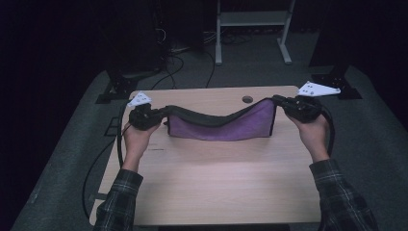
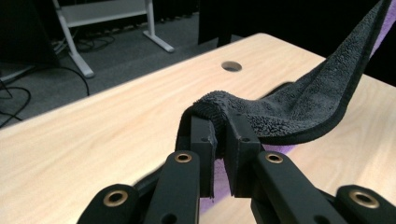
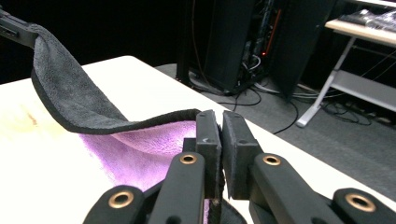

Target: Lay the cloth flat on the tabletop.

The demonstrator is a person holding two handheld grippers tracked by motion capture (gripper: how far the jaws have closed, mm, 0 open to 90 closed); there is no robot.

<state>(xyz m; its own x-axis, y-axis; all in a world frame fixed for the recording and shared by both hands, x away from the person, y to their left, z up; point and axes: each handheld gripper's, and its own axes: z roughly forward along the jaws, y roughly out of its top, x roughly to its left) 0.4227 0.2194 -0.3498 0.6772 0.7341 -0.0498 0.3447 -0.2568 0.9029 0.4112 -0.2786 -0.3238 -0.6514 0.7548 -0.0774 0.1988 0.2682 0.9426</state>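
Purple on one side and dark grey on the other, the towel [image 1: 221, 126] hangs over the desk [image 1: 211, 183] between the left gripper [image 1: 156, 115] and right gripper [image 1: 281, 102], both jaws closed on its corners, so the fold seems half done and next needs an even lowering.

Grey-and-purple cloth [image 1: 226, 126], black claws, pale wood table [image 1: 216, 187], plaid sleeves [image 1: 118, 202].

Left gripper [image 1: 161, 114] at the far left, right gripper [image 1: 279, 101] at the far right, jaws pointing inward. Both clamped tight, forearms reaching in from the near edge.
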